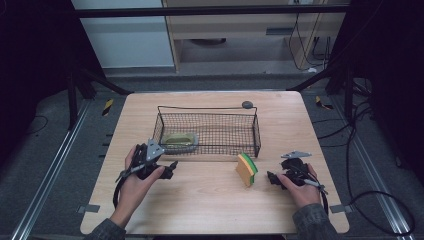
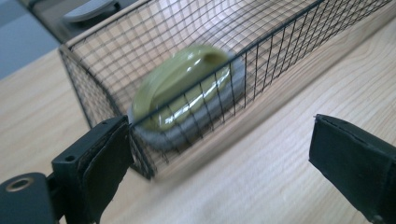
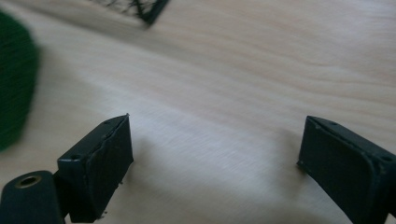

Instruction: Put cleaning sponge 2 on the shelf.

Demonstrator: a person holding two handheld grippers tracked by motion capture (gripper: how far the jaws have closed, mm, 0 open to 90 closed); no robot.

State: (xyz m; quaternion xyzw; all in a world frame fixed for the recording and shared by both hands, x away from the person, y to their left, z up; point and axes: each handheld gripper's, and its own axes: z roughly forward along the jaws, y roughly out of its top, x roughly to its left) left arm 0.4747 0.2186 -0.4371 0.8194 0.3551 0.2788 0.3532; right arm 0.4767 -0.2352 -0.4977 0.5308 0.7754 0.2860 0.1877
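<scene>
Inside the wire basket (image 1: 255, 131) the green soap dish (image 1: 180, 140) already lies; my left claw (image 1: 170, 169) gapes empty, right claw (image 1: 270, 178) open, sponge (image 1: 246, 169) on the worktop (image 1: 200, 200) remains.

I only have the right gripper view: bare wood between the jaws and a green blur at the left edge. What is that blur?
Observer: A sponge, green on one face and orange-yellow on the other, standing on edge on the table, in front of a wire basket.
Operator: Is the right gripper on it?
Observer: No. In the high view the right gripper sits apart from the sponge, jaws open and nothing between them.
Operator: Anything in the basket?
Observer: Yes, an olive-green oval object on a grey base lies at the basket's left end.
Operator: And the left gripper?
Observer: The left gripper is open, outside the basket, facing that corner.
</scene>
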